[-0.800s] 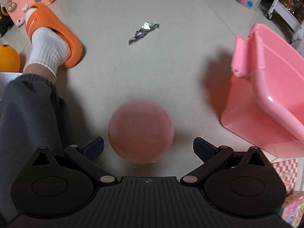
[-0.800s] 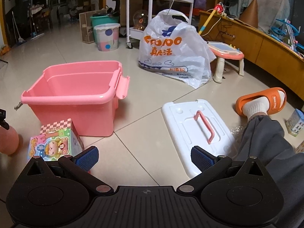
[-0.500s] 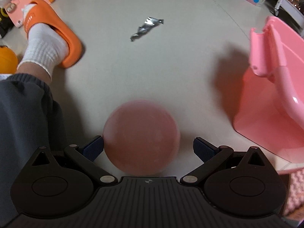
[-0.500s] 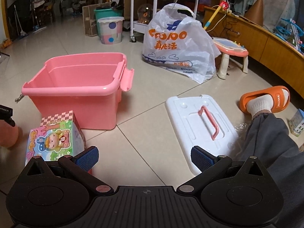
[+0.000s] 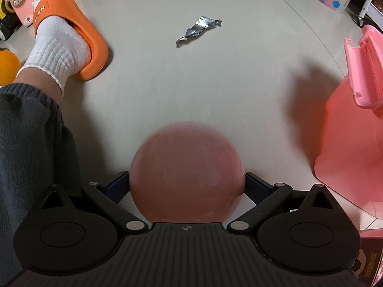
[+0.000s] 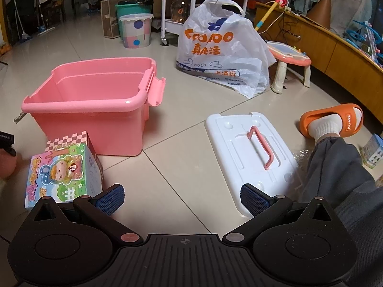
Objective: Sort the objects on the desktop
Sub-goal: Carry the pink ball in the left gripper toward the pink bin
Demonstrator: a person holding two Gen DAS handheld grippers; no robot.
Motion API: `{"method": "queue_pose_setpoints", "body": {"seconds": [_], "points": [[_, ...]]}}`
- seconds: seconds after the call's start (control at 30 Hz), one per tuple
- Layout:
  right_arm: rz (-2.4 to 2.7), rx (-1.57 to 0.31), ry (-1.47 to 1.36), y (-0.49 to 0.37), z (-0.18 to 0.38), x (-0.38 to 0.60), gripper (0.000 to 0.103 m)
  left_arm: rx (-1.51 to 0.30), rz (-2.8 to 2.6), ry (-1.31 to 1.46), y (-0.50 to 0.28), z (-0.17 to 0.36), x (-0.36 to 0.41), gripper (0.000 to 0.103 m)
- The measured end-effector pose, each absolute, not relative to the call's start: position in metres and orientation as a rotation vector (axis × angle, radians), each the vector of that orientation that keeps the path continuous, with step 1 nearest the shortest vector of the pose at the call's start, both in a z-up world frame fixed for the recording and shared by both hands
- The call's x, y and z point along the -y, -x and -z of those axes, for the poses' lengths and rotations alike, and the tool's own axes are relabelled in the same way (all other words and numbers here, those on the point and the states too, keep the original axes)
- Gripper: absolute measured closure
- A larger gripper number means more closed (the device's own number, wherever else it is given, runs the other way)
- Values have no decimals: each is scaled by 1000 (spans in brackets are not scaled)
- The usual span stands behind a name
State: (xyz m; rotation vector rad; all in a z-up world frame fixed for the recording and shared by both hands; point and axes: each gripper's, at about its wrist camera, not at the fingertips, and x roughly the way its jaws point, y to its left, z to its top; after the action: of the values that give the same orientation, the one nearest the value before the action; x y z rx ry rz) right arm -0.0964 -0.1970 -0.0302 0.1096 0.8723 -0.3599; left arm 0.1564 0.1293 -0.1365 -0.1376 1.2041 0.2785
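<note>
Floor-level, pink ball (image 5: 186,174) hides left hand-held gripper (image 5: 187,186) pad contact.

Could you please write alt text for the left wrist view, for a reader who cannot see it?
A pink ball sits between the open fingers of the left gripper on a pale floor. A pink bin stands right, a foot in an orange slipper left.

Tile floor (image 6: 182,157): pink bin (image 6: 95,100), white lid (image 6: 251,153) (apart).
</note>
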Motion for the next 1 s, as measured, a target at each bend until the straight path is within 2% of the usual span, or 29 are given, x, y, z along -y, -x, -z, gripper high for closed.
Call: {"method": "queue_pose_setpoints", "body": {"seconds": [0.37,1.0], "points": [[350,-875,-119,95,32,197,0,-1135,-270,139,-136,113,-120,3],[355,-786,-174,108,8,209,0,-883,-96,-15,-82,-43,-28,3]]}}
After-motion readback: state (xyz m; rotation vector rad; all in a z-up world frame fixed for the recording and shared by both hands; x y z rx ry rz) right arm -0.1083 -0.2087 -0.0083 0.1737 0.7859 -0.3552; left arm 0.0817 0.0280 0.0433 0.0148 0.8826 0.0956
